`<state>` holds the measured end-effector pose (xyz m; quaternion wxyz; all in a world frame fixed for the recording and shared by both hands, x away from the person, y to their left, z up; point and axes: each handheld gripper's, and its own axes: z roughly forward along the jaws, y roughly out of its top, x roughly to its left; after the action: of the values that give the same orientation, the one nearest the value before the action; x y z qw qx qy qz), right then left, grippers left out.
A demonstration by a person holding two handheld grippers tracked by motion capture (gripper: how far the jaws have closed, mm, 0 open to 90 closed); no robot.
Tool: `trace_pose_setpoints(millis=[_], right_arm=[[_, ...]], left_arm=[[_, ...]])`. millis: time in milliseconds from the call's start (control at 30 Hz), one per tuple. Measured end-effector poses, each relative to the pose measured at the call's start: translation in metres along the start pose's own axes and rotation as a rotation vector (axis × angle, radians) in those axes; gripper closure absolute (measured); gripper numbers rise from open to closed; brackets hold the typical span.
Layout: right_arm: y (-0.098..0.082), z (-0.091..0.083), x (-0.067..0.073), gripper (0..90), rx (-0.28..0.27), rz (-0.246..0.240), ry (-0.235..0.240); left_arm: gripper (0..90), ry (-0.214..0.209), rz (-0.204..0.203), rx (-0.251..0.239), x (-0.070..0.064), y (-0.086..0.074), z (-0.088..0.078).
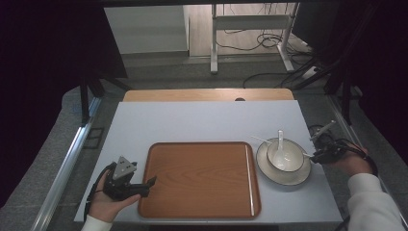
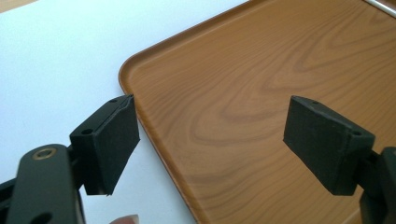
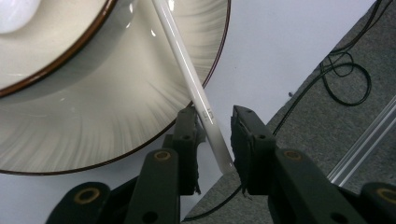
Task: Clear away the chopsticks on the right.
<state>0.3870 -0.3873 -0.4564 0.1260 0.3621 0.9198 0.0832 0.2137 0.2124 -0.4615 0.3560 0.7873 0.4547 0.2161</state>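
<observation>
A cream plate [image 1: 299, 177] with a dark rim stands on the white table right of a wooden tray [image 1: 199, 178]. On the plate sits a bowl [image 1: 288, 159] with a white spoon [image 1: 280, 137] in it. A white chopstick [image 3: 187, 70] lies across the plate [image 3: 116, 93], its end sticking out over the rim. My right gripper [image 3: 215, 114] is at that end, and the chopstick passes slantwise between its jaws with a gap still showing; it appears at the plate's right rim [image 1: 312, 156]. My left gripper [image 2: 210, 121] is open and empty over the tray's left edge [image 1: 149, 186].
A second white chopstick [image 1: 262, 140] lies on the table at the plate's upper left. The table's right edge is close behind my right gripper, with cables [image 3: 345, 79] on the grey floor beyond it. The tray [image 2: 261, 102] is bare.
</observation>
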Motion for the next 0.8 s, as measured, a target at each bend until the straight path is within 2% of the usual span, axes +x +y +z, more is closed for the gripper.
trace_pose_setpoints(millis=[300,467,600,800], right_arm=[[0.0008,0.0023,-0.0005,77.8,0.021,-0.030,0.021],[0.0020,0.0017,0.0031,82.3,0.028,-0.063,0.010],[0.0005,0.0004,0.0022,83.0,0.016,-0.061,0.020],[-0.0009,-0.0051,0.0042,83.6,0.003,-0.052,0.008]], left_arm=[[17.8,-0.001,-0.003,0.001,0.0004,-0.0003,0.0002],[17.8,0.002,-0.003,0.002,0.0005,-0.0003,0.0002],[17.8,0.003,0.000,0.001,0.0005,-0.0001,-0.0004],[17.9,0.006,0.000,0.000,0.0008,0.0001,-0.0011]])
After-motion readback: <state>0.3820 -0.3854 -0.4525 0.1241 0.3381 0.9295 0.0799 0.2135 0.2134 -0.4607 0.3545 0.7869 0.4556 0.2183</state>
